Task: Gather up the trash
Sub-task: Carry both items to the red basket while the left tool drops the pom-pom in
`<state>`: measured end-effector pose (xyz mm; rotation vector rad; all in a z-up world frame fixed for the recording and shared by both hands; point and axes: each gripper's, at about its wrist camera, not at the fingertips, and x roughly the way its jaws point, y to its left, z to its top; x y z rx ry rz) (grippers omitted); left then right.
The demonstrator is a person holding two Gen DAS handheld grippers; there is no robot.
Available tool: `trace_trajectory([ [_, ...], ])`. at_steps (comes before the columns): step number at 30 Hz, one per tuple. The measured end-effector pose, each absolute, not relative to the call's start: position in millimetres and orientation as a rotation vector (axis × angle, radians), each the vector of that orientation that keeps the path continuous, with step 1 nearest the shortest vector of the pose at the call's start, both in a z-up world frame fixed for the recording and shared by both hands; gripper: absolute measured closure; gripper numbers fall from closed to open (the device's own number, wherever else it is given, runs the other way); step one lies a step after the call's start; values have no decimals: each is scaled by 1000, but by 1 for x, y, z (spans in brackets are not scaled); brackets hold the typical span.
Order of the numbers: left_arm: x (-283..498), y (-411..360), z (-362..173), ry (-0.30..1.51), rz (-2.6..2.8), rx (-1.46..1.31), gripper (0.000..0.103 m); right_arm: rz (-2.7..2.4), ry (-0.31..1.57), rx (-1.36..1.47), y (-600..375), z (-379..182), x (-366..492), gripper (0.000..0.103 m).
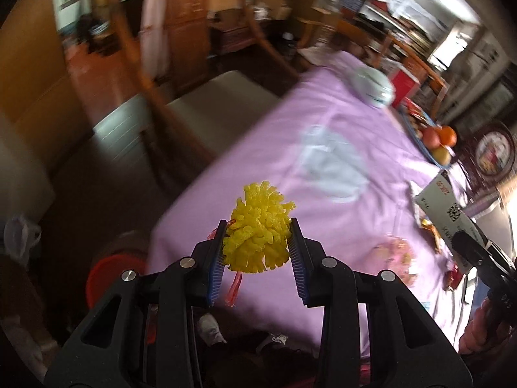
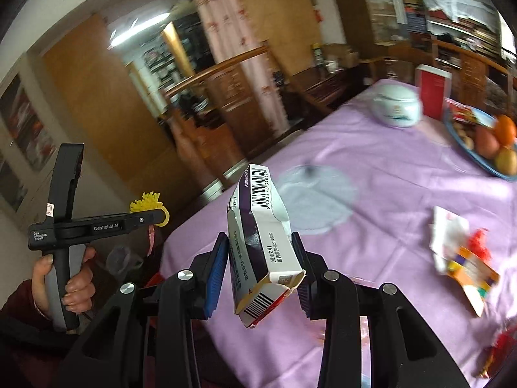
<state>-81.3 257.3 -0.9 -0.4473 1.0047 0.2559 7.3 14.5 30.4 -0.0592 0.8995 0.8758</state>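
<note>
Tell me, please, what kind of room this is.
Probably a home dining room: a table under a purple cloth, a wooden chair beside it, and a fruit plate near shelves crowded with books.

grippers: black frames, silver screws | pads (image 1: 216, 270): blue, ribbed | left gripper (image 2: 147, 218): grey handle, "GenRobot.AI" print | sleeve (image 2: 19, 300): dark red

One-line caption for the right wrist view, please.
Right tool grips a crumpled medicine box above the purple tablecloth; left tool holds a yellow pom-pom.
</note>
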Motion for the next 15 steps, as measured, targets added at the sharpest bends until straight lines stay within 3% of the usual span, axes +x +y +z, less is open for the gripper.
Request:
trace_trajectory([
  [15, -226, 359, -52, 1080, 573, -684, 62, 1155, 941, -227, 139, 34, -55, 65],
])
